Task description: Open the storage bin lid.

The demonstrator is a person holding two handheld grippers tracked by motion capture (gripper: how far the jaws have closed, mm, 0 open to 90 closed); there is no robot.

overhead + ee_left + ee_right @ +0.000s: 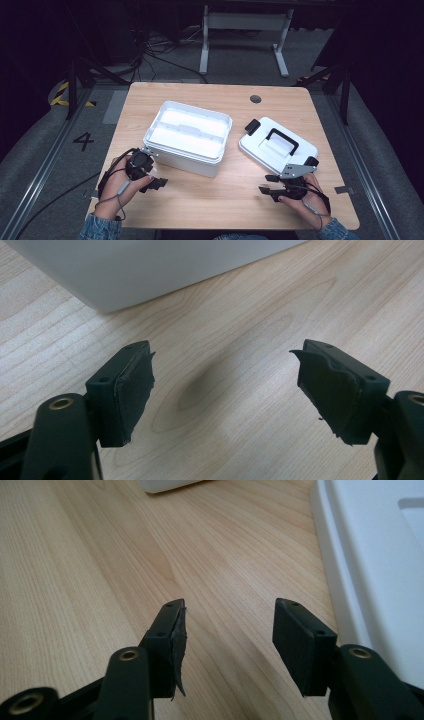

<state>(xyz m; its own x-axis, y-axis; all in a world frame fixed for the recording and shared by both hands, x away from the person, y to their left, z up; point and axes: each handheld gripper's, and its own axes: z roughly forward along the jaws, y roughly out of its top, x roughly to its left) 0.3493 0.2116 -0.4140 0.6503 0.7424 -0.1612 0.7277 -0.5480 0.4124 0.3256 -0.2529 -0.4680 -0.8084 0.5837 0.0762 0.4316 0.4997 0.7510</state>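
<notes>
An open white plastic box (187, 137) stands at the middle of the wooden table (220, 200), with a white tray insert inside. Its white lid (277, 146), with a black handle and black latches, lies flat to the right. My left gripper (157, 183) rests at the box's near left corner, open, with nothing between its jaws; the box wall (150, 265) rises just beyond them. My right gripper (270, 184) sits beside the lid's near edge, open and empty, and the lid's rim (360, 555) runs along its right.
A small dark round grommet (255, 98) is set in the table near the far edge. Beyond the table stand a white frame (245, 30) and cables on the grey floor. Bare wood lies between the two grippers.
</notes>
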